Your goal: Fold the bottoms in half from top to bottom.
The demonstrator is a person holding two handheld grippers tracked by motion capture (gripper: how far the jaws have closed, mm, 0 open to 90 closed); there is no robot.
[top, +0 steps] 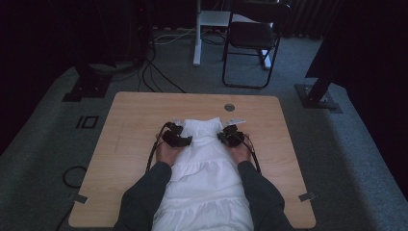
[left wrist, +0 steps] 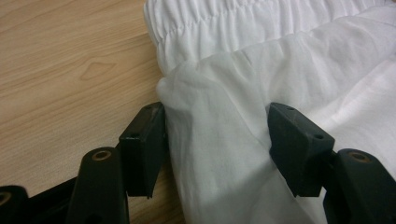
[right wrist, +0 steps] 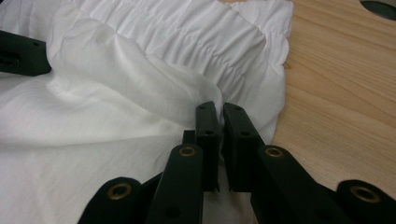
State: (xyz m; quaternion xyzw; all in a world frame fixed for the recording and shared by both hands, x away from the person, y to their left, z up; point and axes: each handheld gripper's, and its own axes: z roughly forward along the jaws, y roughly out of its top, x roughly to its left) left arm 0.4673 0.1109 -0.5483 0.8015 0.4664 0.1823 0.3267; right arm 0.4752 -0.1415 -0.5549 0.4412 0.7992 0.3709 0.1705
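A: Where is the white garment (top: 204,178)?

B: Spread along the middle of the wooden desk (top: 125,144), running from the person's edge up toward the round grommet hole (top: 229,107) in the desk. Its gathered, elastic-looking band (top: 202,126) is the end nearest that hole, and the tiered, ruffled part lies at the near edge between the person's dark sleeves (top: 144,195).

A: And the left gripper (left wrist: 217,149)?

B: It sits at the left corner of the gathered band (left wrist: 205,23). Its jaws stand wide apart, with a raised fold of the white garment (left wrist: 224,116) between them; the cloth touches both jaws, but they are not clamped on it.

A: The right gripper (right wrist: 220,140)?

B: At the opposite corner of the band (right wrist: 187,32), on the side toward the grommet hole (right wrist: 380,7). Its jaws are pressed nearly together, pinching a thin ridge of the white garment (right wrist: 116,121) just below the gathers.

A: Anything beyond the desk?

B: A black folding chair (top: 252,38) stands on the grey carpet (top: 337,144) past the grommet-hole edge, with cables (top: 154,72) lying on the floor left of it.
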